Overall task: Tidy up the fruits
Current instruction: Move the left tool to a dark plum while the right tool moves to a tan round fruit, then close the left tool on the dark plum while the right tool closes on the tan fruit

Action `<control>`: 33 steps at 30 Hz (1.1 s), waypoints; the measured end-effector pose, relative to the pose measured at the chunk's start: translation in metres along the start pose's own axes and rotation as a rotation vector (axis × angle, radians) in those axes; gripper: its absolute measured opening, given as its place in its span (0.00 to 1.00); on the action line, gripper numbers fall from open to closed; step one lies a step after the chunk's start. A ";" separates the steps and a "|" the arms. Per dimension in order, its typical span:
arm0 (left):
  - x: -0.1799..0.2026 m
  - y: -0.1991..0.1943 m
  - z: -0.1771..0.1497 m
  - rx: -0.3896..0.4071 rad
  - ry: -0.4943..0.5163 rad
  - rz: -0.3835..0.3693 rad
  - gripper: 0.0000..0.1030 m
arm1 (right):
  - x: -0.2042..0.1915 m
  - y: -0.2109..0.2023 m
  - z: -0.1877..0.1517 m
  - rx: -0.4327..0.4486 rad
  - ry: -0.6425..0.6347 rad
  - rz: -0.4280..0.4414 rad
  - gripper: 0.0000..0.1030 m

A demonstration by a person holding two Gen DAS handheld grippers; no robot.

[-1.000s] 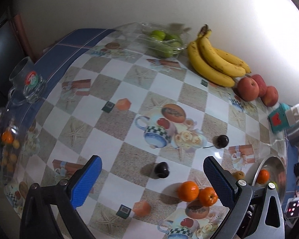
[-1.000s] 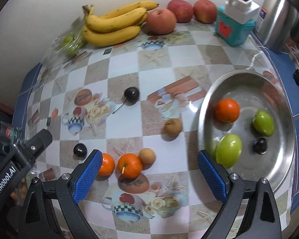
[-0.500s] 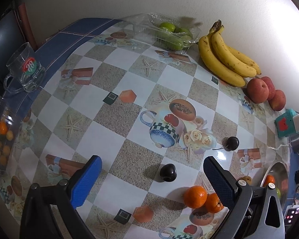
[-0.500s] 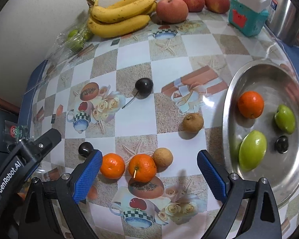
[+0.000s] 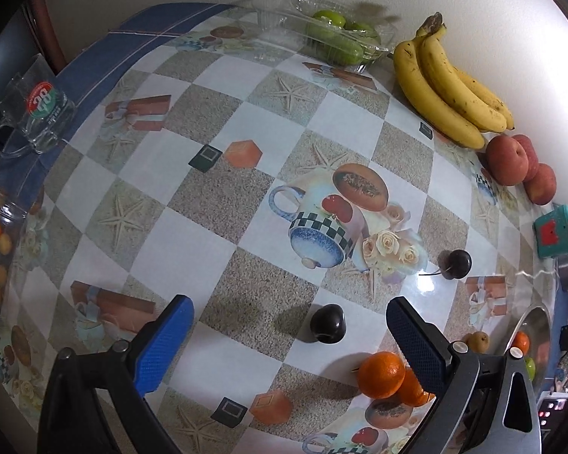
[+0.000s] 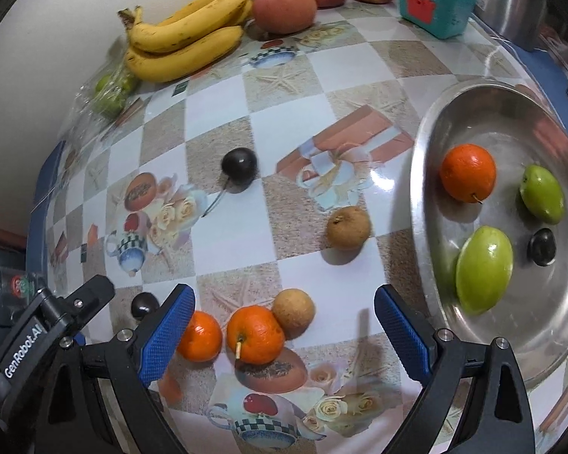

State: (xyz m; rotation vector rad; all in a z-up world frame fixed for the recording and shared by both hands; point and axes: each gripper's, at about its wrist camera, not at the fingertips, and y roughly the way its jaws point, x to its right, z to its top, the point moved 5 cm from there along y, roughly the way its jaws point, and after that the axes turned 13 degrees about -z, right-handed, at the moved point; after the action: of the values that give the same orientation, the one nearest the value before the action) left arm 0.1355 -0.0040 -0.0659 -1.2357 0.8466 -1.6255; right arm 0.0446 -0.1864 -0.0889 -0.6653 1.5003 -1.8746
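second orange (image 5: 412, 384) half hidden behind front orange (image 5: 381, 374) and left gripper finger (image 5: 416, 342); steel tray (image 5: 532, 325) squeezed at left-view edge, contents tiny; tray far rim (image 6: 549, 363) cut by right-view border; small dark fruit (image 6: 144, 303) partly behind right gripper finger (image 6: 166, 335); bagged green fruit (image 6: 111, 89) blurred

The table (image 5: 193, 242) lies bare through its middle. Near the steel bowl (image 6: 431, 143), two oranges (image 6: 255, 335), two brown fruits (image 6: 348, 227) and two dark plums (image 5: 327, 323) clutter the way; bananas (image 5: 443, 87) line the wall edge.
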 end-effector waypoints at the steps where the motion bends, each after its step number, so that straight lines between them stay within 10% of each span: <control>1: 0.000 0.001 0.000 0.000 0.000 -0.001 1.00 | 0.001 0.001 0.000 -0.001 0.007 -0.001 0.93; 9: 0.008 0.009 0.001 -0.025 0.030 -0.013 0.90 | 0.001 0.006 -0.001 0.008 -0.011 -0.032 0.92; 21: 0.014 0.018 0.000 -0.054 0.042 -0.029 0.70 | -0.003 0.012 -0.001 -0.001 -0.024 -0.011 0.48; 33: 0.019 0.027 -0.003 -0.091 0.041 -0.054 0.35 | -0.003 0.013 -0.002 -0.009 -0.017 0.013 0.29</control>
State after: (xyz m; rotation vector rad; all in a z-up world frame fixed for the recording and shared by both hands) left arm 0.1370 -0.0310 -0.0841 -1.3018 0.9292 -1.6764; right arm 0.0468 -0.1847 -0.1020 -0.6721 1.4997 -1.8492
